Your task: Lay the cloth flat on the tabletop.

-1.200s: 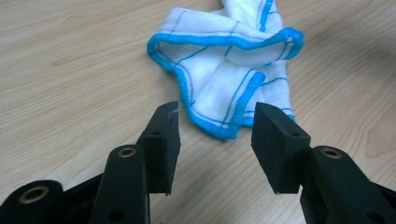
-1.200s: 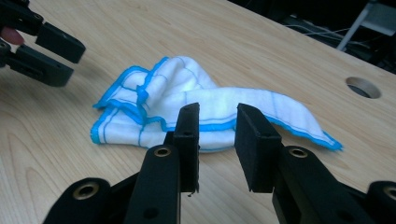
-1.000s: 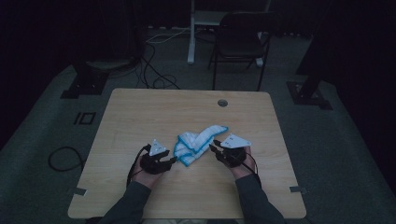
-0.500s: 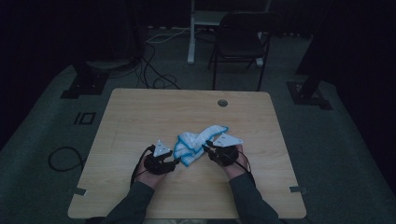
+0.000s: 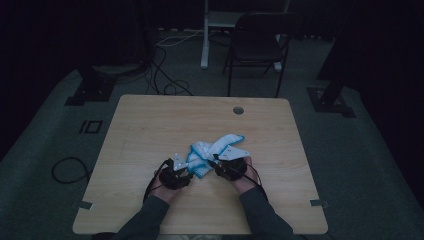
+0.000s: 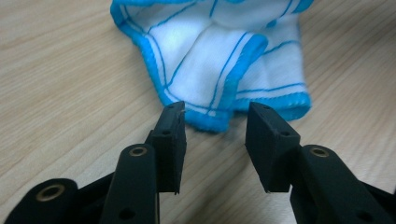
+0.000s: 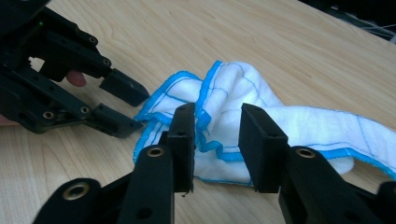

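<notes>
Blue-trimmed white cloth lay crumpled mid-table, not yet spread or folded. Left gripper, jaws just closing but clear of the hem; right gripper, jaws just opening, straddling a fold, no grip. Nearly everything left.

The white cotton cloth with blue edging runs off the top edge of the left gripper view and off the right edge of the right gripper view. In the dim high view its folds are too small to read, and the black metal chair is cut off at the top.
</notes>
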